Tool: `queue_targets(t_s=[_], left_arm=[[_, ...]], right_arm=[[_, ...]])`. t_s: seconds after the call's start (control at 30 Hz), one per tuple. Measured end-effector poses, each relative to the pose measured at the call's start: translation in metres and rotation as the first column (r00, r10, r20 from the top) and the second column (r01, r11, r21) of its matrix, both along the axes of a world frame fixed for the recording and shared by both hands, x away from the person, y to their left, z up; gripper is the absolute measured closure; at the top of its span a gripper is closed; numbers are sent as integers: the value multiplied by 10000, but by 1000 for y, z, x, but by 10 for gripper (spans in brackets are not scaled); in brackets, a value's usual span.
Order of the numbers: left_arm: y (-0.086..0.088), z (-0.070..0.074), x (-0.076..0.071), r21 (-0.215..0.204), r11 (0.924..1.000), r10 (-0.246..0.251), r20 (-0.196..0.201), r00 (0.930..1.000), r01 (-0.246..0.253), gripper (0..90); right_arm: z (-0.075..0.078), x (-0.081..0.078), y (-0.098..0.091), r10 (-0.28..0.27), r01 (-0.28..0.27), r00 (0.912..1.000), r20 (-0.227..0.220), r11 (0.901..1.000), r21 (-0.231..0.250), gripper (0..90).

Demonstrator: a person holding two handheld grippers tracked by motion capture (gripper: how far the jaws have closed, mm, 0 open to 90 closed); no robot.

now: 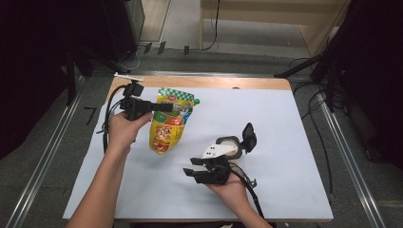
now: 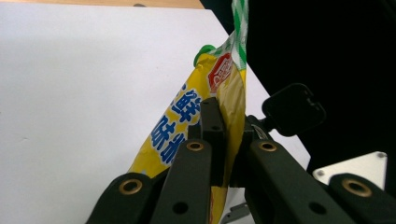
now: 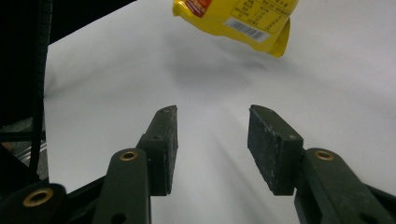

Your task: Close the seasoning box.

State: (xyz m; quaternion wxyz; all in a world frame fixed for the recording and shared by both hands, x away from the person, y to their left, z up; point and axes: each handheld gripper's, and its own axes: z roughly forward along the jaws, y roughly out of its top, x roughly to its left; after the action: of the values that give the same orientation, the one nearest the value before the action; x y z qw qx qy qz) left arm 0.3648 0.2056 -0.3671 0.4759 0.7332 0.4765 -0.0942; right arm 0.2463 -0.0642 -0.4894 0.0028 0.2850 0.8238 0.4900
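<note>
Lying under both tools, white paper sheet (image 1: 266,123) covers the wooden table (image 1: 214,81); nothing stands between the tools. Left gripper (image 1: 166,107) is clamped tight on the upper part of the yellow plastic snack pouch with green-checked top (image 1: 168,124), which hangs tilted below its jaws. Right gripper (image 1: 192,173), well apart from the pouch, stands half open with nothing between the pads (image 3: 273,147). Pouch is sealed; contents not visible.

Yellow pouch (image 1: 168,126), green-checked top
</note>
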Motion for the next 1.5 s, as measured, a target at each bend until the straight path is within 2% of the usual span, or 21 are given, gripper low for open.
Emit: queue_targets(t_s=[0.1, 0.13, 0.2, 0.33, 0.5, 0.9, 0.97, 1.13, 1.3, 1.4, 1.5], left_arm=[[-2, -5, 0, 389, 9992, 19, 262, 9997, -29, 892], [-1, -8, 0, 429, 9991, 1, 230, 9997, -11, 892], [2, -12, 0, 133, 9999, 22, 177, 9998, -24, 891], [7, -13, 0, 33, 10000, -54, 113, 9999, 53, 884], [17, -15, -3, -217, 9997, 76, -104, 9999, -78, 870], [35, -13, -16, 21, 9999, 141, -147, 9998, -141, 833], [38, -13, -18, 167, 9996, 224, -151, 9996, -222, 815], [44, -13, -25, 513, 9984, 237, 3, 9997, -237, 778], [51, -15, -32, 490, 9986, 194, 85, 9998, -198, 727], [52, -17, -37, 462, 9989, 106, 262, 9996, -118, 698], [52, -16, -42, 660, 9978, 3, 454, 9990, -33, 643]], right_arm=[[0, 0, 0, -20, 20, 10000, 14, 10000, 45, 536], [1, 0, 0, -23, 23, 10000, 24, 10000, 24, 536], [1, 0, -1, -14, 14, 10000, 36, 10000, -3, 536], [1, 1, -1, -38, 38, 10000, 75, 10000, 49, 536], [2, 2, -2, -37, 37, 10000, 20, 10000, 43, 536], [5, 3, 0, 83, -83, 10000, 13, 10000, 56, 536], [5, 4, 1, 100, -100, 9999, 23, 9999, 67, 536], [6, 4, 3, 145, -144, 9999, -23, 9999, 65, 536], [7, 5, 3, 196, -196, 9998, 36, 9998, 70, 536], [8, 5, 3, 196, -196, 9998, 34, 9998, 81, 537], [9, 6, 3, 212, -212, 9998, 51, 9997, 98, 541]])
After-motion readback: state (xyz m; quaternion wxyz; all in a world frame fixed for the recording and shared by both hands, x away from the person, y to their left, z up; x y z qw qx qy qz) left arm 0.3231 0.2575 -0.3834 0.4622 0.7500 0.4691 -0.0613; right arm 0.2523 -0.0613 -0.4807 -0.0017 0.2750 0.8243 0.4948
